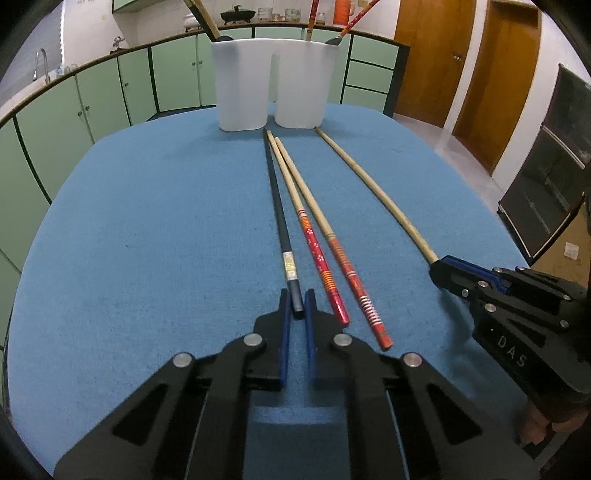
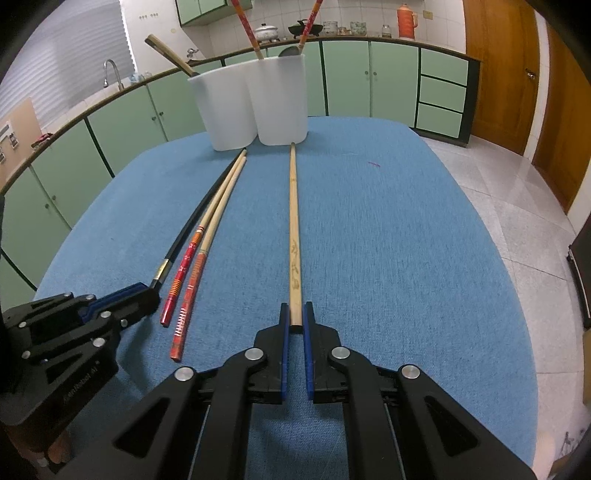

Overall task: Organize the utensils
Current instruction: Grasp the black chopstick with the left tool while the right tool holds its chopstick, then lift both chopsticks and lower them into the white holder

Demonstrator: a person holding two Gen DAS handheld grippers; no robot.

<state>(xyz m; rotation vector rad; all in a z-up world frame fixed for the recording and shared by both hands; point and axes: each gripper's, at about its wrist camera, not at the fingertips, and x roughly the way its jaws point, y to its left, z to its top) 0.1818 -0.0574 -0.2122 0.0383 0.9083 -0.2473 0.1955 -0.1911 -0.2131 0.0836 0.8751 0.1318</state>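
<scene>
I count four chopsticks lying on my blue table (image 1: 147, 229): one black chopstick (image 1: 277, 206), two red-patterned chopsticks (image 1: 314, 243), and one plain bamboo chopstick (image 2: 294, 236). One white twin-compartment holder (image 1: 273, 85) stands behind them. Sticking out of it I make out about four utensils (image 2: 248, 26), though the rims hide their lower parts.

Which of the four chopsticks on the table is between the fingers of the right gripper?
The plain bamboo chopstick, lying alone to the right; the right gripper closes on its end. The others are black or red-patterned.
</scene>
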